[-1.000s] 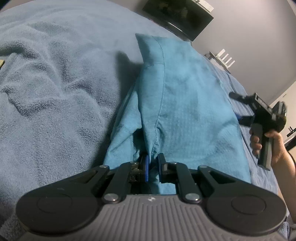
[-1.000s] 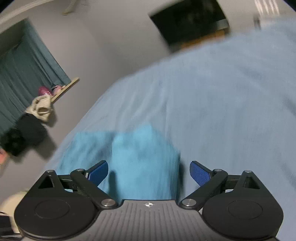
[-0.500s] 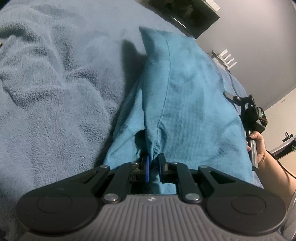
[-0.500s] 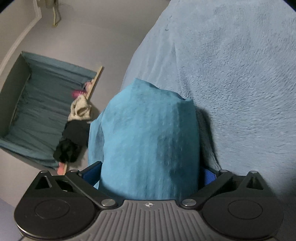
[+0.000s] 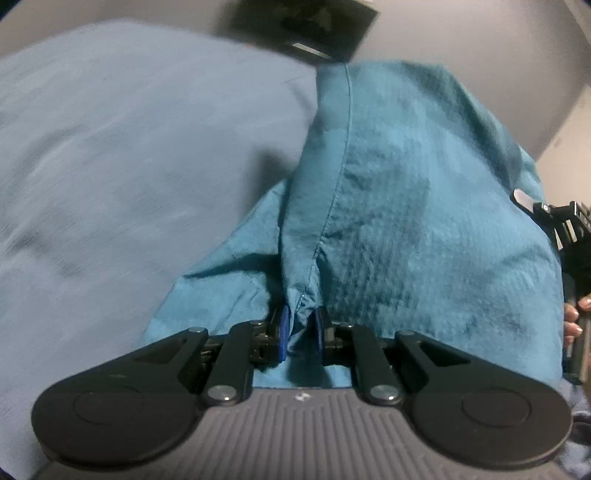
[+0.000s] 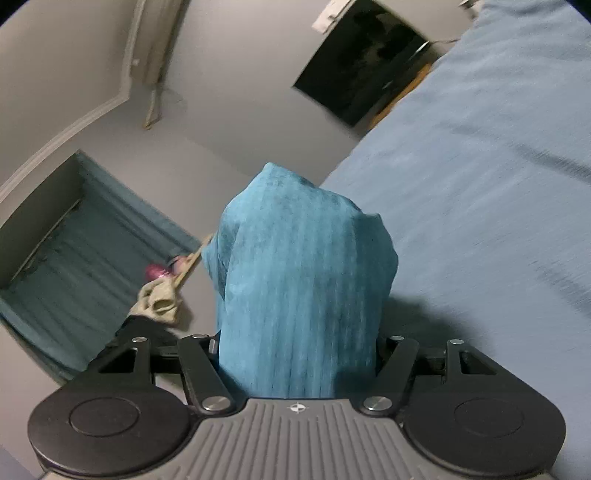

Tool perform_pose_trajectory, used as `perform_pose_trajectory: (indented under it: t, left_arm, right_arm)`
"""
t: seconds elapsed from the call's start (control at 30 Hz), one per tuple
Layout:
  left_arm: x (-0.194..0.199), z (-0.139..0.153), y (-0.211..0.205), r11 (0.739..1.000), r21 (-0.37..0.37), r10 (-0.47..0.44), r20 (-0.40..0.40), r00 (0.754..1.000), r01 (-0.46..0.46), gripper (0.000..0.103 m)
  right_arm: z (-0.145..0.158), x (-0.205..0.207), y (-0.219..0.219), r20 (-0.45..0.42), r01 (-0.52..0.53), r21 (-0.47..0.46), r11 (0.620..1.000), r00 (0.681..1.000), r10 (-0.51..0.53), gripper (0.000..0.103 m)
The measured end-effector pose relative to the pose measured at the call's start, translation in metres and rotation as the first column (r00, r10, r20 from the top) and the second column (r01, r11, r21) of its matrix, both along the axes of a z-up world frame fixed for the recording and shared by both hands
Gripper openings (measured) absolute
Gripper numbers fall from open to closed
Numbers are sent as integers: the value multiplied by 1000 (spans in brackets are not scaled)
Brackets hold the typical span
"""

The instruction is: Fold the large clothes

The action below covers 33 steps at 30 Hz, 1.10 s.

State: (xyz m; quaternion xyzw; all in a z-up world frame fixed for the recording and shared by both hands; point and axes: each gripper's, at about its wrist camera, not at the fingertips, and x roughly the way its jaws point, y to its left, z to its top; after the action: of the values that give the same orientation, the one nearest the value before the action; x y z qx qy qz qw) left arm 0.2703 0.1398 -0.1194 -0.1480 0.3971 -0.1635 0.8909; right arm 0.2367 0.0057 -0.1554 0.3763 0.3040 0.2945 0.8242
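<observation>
Left wrist view shows my left gripper [image 5: 300, 334] pinching the teal garment [image 5: 417, 206] seam, my right gripper [image 6: 297, 354] just closing around a thick bunch, which may slip unevenly.

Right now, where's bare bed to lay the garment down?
Free: the blue blanket left of the teal garment, up to the dark screen by the wall. Crowded: the right side, where the right gripper and a hand stand at the garment's edge. Left gripper pinches the seam.
</observation>
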Motion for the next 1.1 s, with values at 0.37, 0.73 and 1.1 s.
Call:
perform_pose_trajectory:
  t: [0.37, 0.73, 1.1]
  left_arm:
    - [38, -4, -88, 999, 35, -10, 65, 998, 8, 9]
    - [48, -11, -102, 998, 15, -58, 80, 995, 57, 9]
    - [53, -15, -100, 997, -12, -80, 64, 995, 81, 8]
  right_arm:
    - [34, 91, -80, 58, 91, -225, 970, 995, -80, 66]
    - [69, 229, -45, 38, -5, -545, 838, 999, 30, 91]
    - [26, 153, -111, -88, 106, -283, 953, 987, -136, 102]
